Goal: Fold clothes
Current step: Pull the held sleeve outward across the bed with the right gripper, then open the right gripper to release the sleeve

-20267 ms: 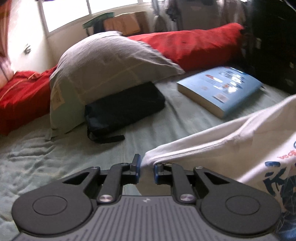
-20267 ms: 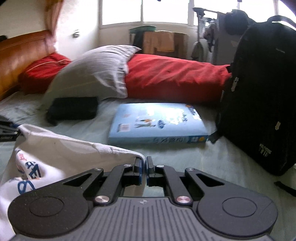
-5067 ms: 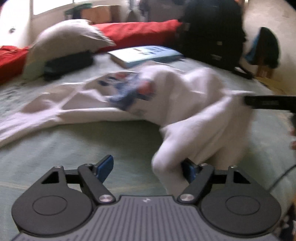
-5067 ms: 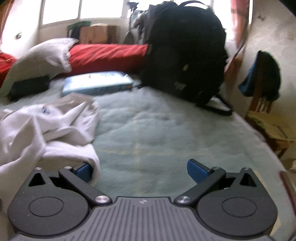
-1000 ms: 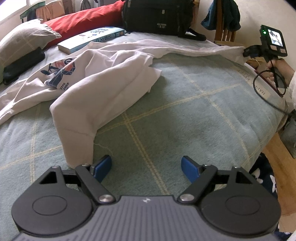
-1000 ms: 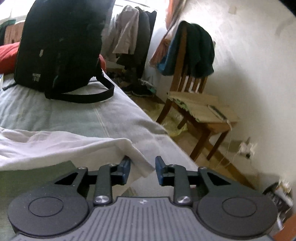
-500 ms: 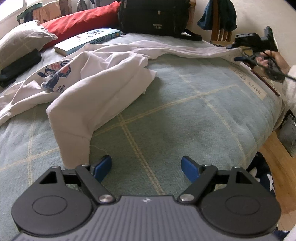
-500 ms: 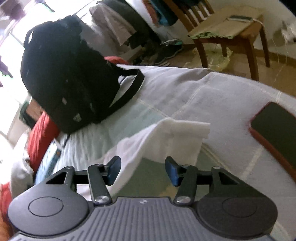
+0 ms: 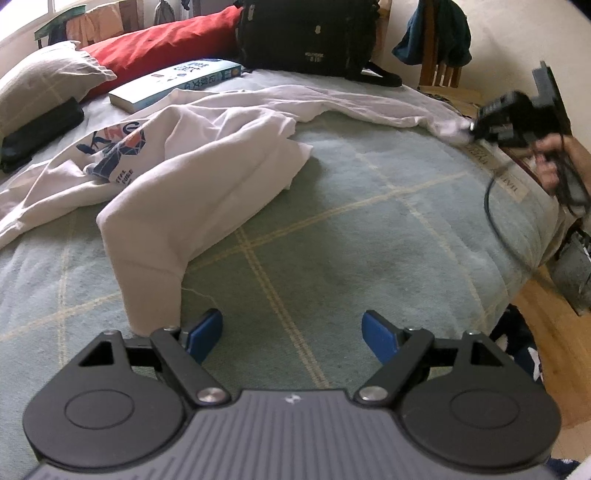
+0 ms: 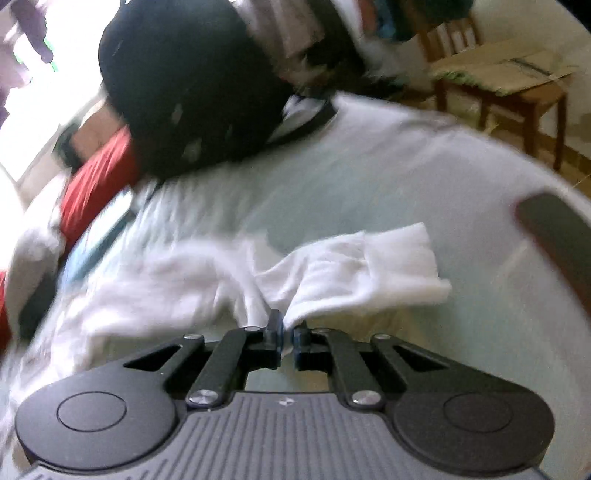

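Pale green bedding [image 9: 369,229] with thin cream check lines carries a white sweatshirt [image 9: 207,173], which sprawls unfolded across the middle of the bed, its printed blue and orange front turned up on the side nearest the pillows. Everything else reads best from that garment. One sleeve runs out from it toward the bed's far edge, and there the right gripper [image 10: 284,334] has just been closing its jaws, which now pinch a bunched fold of the sleeve [image 10: 354,269] near its cuff; my reading is that the cuff was taken so the sleeve can be drawn back over the body as a first fold. The other sleeve hangs toward the near side of the garment, its cuff ending just beside the left gripper [image 9: 291,332], whose blue pads stand wide apart over bare bedding with nothing between them, probably waiting to take that cuff in turn. Behind the sweatshirt lies a light blue book [image 9: 173,83], and beyond that a black backpack [image 9: 306,33] and a long red cushion [image 9: 159,48]. Beside the garment's printed end sit a grey pillow [image 9: 44,81] and a flat black pouch [image 9: 37,129]. Past the held sleeve, off the bed, a wooden chair [image 10: 509,85] stands by a pale wall, and bright windows glare behind the cushion.
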The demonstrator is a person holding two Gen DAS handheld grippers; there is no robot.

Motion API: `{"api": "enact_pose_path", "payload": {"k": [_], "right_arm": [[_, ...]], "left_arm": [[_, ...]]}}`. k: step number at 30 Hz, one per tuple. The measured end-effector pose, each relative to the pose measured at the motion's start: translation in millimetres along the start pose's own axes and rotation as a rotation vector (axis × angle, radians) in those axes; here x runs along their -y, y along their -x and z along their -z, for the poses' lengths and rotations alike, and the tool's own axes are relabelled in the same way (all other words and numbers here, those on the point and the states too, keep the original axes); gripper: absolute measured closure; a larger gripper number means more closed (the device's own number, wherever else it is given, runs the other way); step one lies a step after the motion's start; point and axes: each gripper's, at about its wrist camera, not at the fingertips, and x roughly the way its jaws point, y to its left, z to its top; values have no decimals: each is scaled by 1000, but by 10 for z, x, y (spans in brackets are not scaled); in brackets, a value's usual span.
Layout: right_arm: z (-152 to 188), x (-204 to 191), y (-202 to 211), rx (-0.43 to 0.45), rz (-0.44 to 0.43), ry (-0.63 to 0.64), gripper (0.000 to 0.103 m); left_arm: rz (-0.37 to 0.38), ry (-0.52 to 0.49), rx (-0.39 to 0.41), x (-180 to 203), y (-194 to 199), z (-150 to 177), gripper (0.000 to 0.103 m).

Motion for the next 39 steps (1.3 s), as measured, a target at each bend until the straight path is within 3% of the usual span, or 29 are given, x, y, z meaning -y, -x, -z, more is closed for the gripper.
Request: {"api": "enact_pose_path", "payload": {"k": [3,6,10,12,16,19,21,22,23,28,34,39], "right_arm": [[250,-92,68,-44,5,51,81],[341,-100,253,-31,6,69,68],[250,-23,488,60,97,85,52],[156,55,523,108,157,76,50],[-48,250,271,134,249,51,43],[-76,294,6,89,255,67,25],[-39,171,-70,92,292,168,33],[-24,88,-79,90,301,230,60],[-30,32,-78,86,285,267,81],[-287,-102,-99,138,368,378,86],[-784,140,-131,215,490,314,87],[-980,271,-181,217,547,277,86]], "left_arm": [[6,-8,2,23,20,9,20],[7,-10,5,22,32,9,20],[9,-10,3,44,22,4,20],[11,-16,2,70,19,3,20],[10,-27,0,107,13,-1,20],[4,-28,-4,108,-1,-4,20],[-3,-25,-8,101,-18,-10,20],[-6,-24,-10,98,-26,-13,20],[-9,-23,-12,96,-34,-16,20],[-10,-32,-14,112,-56,-12,20],[-30,-26,-12,79,-53,-28,20],[-40,-19,-8,43,-51,-40,20]]}}
